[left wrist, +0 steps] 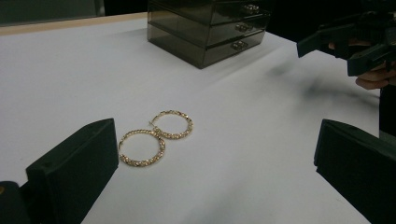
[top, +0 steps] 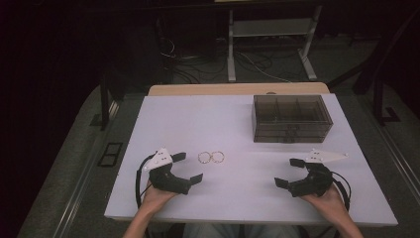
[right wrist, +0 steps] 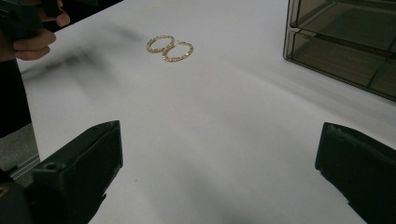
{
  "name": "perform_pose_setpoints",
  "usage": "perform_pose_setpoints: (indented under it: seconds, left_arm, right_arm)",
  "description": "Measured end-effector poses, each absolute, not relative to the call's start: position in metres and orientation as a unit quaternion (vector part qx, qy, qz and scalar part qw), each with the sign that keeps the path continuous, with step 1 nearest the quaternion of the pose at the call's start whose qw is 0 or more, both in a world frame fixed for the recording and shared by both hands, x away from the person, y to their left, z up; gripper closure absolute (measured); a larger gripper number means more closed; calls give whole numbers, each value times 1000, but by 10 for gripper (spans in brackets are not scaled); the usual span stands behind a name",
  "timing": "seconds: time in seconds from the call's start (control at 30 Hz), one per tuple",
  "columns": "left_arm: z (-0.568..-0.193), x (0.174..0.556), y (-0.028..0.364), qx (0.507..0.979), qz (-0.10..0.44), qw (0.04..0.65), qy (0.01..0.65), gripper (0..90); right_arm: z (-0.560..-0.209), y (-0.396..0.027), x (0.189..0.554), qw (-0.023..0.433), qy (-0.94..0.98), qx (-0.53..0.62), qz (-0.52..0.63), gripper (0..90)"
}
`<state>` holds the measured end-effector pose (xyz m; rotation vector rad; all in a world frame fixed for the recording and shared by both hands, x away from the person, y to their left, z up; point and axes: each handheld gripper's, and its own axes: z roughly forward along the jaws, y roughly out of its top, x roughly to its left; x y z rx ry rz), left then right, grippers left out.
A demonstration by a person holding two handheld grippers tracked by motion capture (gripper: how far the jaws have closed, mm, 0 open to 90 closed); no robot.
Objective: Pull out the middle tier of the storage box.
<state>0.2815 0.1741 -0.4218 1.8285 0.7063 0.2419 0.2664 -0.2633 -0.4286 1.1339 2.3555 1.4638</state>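
earrings (left wrist: pixel 155 137): two thin gold hoops, touching, flat; likely light, slippery, bendable
hold: pinch one rim edge
left gripper (top: pixel 189 167): open, empty
right gripper (top: pixel 289 172): open, empty

Dim room, grey floor (top: pixel 59 163), white table (top: pixel 237 129), tangled cables (top: pixel 208 62)

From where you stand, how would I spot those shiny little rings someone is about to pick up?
Start at the white table and find the smoky drawer box at its far right. Come toward the person and left, to the spot just right of the left tongs, whose jaws stand open. There lie two gold hoop earrings, flat and side by side, the only small glittering things on the white top.
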Motion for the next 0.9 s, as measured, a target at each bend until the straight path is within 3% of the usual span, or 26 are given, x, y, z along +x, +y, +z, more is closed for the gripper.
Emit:
perform_pose_setpoints:
  seconds: [0.9]
  left_arm:
    - [-425, 283, 173, 776, 97, 547, 299, 0]
  right_arm:
    - [-420, -272, 263, 55, 784, 390, 480, 2]
